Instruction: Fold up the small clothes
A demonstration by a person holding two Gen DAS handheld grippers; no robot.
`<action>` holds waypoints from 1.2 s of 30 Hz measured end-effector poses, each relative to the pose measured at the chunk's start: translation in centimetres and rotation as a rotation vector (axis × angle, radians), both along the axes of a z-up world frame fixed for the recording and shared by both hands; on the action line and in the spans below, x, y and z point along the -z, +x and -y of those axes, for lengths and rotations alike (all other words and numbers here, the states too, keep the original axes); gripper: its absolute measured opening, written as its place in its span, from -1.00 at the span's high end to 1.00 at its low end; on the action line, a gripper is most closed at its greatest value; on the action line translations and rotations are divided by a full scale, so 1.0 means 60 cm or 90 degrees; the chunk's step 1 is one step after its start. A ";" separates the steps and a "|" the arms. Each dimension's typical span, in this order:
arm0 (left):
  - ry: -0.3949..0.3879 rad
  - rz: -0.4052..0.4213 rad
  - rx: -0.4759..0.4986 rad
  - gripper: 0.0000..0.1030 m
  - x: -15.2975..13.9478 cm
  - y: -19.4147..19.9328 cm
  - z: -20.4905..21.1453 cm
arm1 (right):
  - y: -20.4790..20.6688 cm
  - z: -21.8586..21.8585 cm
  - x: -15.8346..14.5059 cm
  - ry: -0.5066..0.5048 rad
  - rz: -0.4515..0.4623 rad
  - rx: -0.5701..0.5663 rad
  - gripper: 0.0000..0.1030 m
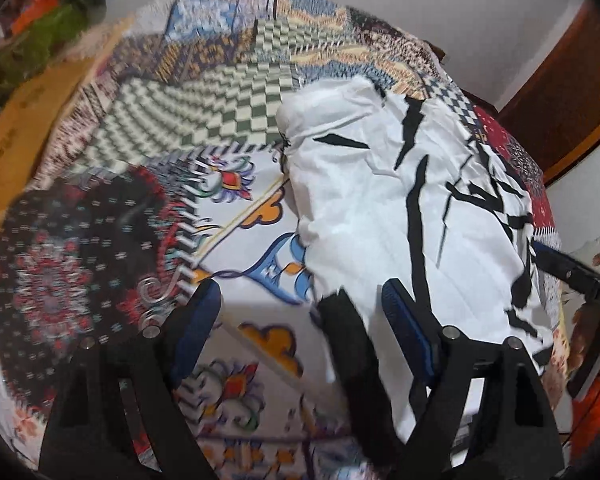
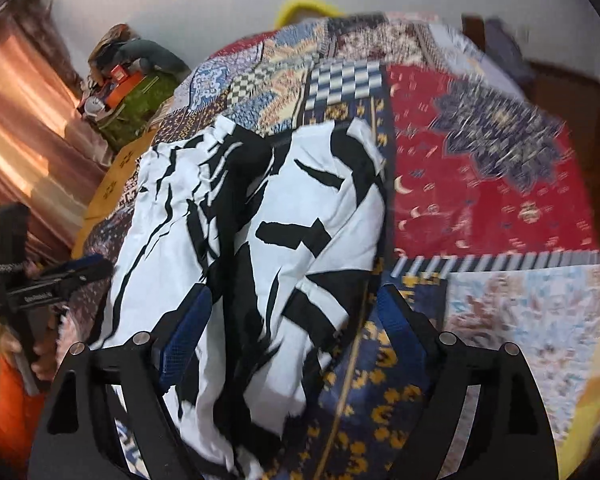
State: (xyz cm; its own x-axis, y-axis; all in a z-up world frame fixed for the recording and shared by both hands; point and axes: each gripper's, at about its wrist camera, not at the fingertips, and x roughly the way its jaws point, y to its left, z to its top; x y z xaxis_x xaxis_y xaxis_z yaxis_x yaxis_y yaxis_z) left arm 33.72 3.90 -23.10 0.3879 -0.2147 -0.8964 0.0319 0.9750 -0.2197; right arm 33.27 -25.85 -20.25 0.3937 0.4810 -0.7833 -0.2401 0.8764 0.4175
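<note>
A small white garment with black streaks lies on the patchwork cloth that covers the table. It also shows in the right wrist view. My left gripper is open, its jaws wide apart over the garment's near left edge, with a black part of the cloth between them. My right gripper is open too, its left finger over the garment's near end. The right gripper shows at the right edge of the left wrist view. The left gripper shows at the left of the right wrist view.
The patchwork cloth spreads to the table's edges. A green cluttered heap lies at the far left, also in the right wrist view. A yellow loop sticks up behind the table. A brown door stands at the right.
</note>
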 end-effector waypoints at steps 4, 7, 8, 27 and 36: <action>-0.053 -0.033 0.010 -0.56 0.029 0.033 0.010 | 0.027 -0.013 0.021 0.052 -0.036 -0.013 -0.59; -0.063 -0.020 0.028 -0.36 0.028 0.043 0.023 | 0.036 -0.022 0.031 0.090 -0.057 -0.026 -0.59; -0.067 -0.017 0.033 -0.29 0.027 0.045 0.029 | 0.038 -0.027 0.033 0.101 -0.060 -0.031 -0.59; -0.036 0.112 0.061 0.77 -0.073 -0.002 0.031 | 0.004 -0.103 -0.034 0.071 0.029 -0.112 0.80; 0.007 0.218 0.020 0.78 -0.195 -0.062 -0.058 | -0.025 -0.209 -0.146 0.092 0.122 -0.141 0.81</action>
